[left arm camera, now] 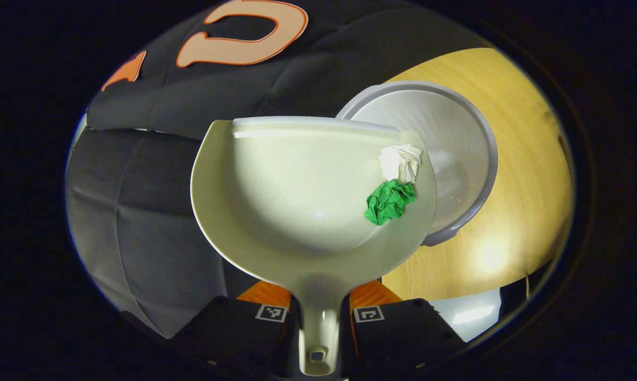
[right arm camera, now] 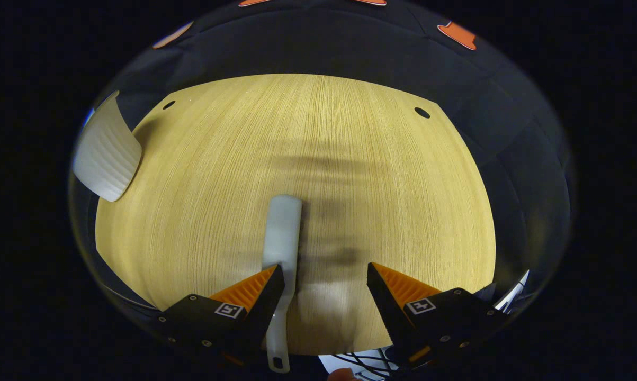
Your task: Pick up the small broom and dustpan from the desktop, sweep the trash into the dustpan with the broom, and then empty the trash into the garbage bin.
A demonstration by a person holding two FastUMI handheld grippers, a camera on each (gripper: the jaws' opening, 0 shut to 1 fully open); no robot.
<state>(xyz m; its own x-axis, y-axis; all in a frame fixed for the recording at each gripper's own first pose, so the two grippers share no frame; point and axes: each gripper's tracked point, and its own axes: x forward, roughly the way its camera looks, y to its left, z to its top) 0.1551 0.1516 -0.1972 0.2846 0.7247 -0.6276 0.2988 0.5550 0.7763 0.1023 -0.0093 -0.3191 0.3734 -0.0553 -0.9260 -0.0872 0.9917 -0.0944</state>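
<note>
The left gripper (left arm camera: 318, 317) fingers clamp the dustpan (left arm camera: 297, 211) handle, tilting paper scraps (left arm camera: 395, 185) toward the bin (left arm camera: 456, 137); the right gripper (right arm camera: 326, 288) fingers stand apart beside the broom (right arm camera: 282, 238) on the bench (right arm camera: 350, 159).

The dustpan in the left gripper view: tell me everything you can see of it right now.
The dustpan is a pale, glossy, plastic-looking scoop, its narrow handle clamped between the left gripper fingers. It is held in the air, overlapping the grey garbage bin. A white paper wad and a green one sit against its right wall.
</note>
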